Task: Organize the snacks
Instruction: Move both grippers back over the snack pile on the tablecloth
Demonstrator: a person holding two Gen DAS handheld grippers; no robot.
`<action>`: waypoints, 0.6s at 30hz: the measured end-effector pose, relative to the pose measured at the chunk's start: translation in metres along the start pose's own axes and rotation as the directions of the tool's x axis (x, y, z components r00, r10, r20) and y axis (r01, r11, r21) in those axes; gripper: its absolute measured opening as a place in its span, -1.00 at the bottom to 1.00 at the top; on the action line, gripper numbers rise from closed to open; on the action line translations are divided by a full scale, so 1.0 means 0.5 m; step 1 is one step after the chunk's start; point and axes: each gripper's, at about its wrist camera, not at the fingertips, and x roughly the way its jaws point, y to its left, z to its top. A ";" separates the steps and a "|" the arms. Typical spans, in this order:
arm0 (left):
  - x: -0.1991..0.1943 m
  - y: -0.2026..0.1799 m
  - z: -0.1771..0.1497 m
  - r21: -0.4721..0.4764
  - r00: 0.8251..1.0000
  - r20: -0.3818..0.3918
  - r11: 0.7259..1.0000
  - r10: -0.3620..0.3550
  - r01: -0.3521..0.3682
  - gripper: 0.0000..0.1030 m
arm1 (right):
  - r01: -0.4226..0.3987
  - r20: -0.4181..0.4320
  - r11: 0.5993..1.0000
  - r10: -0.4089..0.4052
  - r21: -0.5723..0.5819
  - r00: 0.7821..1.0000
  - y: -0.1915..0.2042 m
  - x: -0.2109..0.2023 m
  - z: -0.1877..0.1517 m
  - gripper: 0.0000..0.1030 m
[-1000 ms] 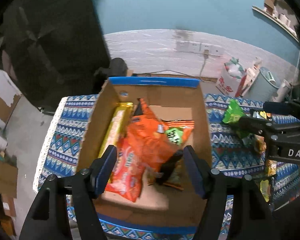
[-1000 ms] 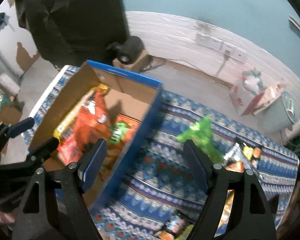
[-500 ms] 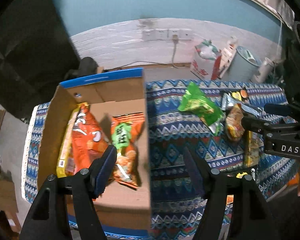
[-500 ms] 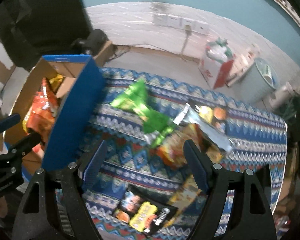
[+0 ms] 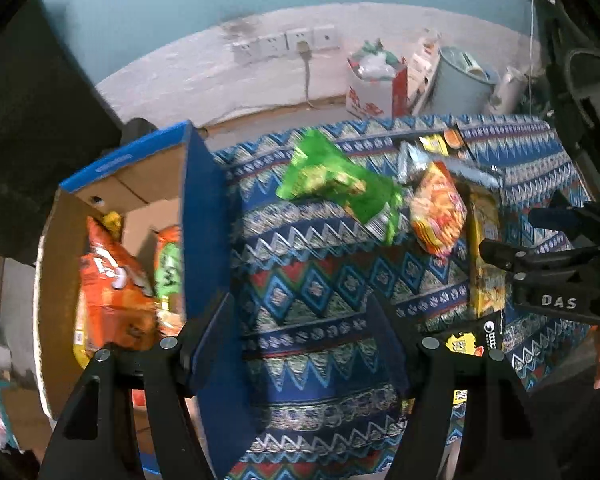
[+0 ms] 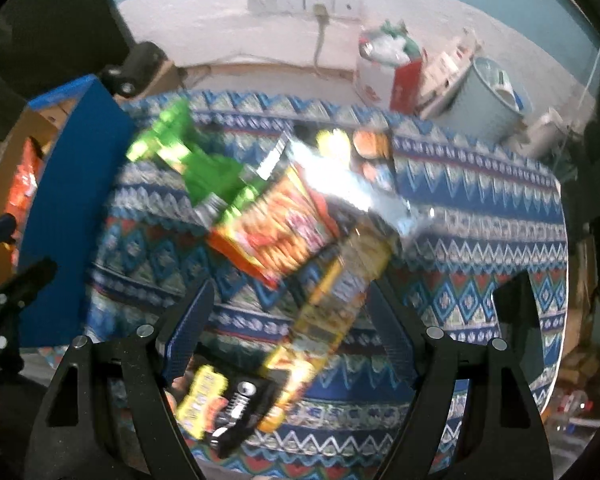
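Note:
A blue cardboard box [image 5: 202, 216] stands at the left of the patterned table [image 5: 312, 292] and holds orange snack bags [image 5: 112, 280]. Loose on the cloth lie a green bag [image 5: 332, 180] [image 6: 188, 156], an orange-red bag [image 5: 438, 212] [image 6: 276, 224], a long yellow pack [image 5: 486, 256] [image 6: 336, 300], a silver pack [image 6: 340, 184] and a black-and-yellow pack [image 6: 224, 412]. My left gripper [image 5: 304, 332] is open and empty above the cloth beside the box wall. My right gripper [image 6: 288, 320] is open and empty above the yellow pack; it also shows in the left wrist view [image 5: 540, 240].
Behind the table on the floor stand a red-and-white box [image 6: 388, 76], a pale bin [image 6: 488, 100] and a wall socket strip [image 6: 304, 2] with a cable. A dark cabinet [image 5: 32, 100] stands at the far left. The table's right edge [image 6: 556, 320] drops off to the floor.
Both grippers have swung right, away from over the box toward the loose snacks on the cloth. Both stayed open and empty.

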 end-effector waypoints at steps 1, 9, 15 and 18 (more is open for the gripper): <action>0.008 -0.008 -0.001 0.004 1.000 -0.013 1.000 -0.005 0.005 0.37 | 0.006 -0.015 1.000 -0.006 0.004 1.000 -0.006 0.012 -0.006 0.54; 0.040 -0.042 -0.008 0.020 0.998 -0.062 0.999 -0.029 0.031 0.37 | 0.007 -0.111 0.999 -0.002 0.047 0.994 -0.030 0.096 -0.035 0.54; 0.048 -0.055 -0.005 0.029 0.996 -0.080 0.999 -0.029 0.031 0.37 | 0.021 -0.157 0.999 -0.014 0.043 0.988 -0.040 0.138 -0.043 0.53; 0.055 -0.066 -0.006 0.035 0.994 -0.098 0.999 -0.037 0.041 0.37 | 0.020 -0.168 0.999 -0.013 0.036 0.986 -0.051 0.145 -0.051 0.53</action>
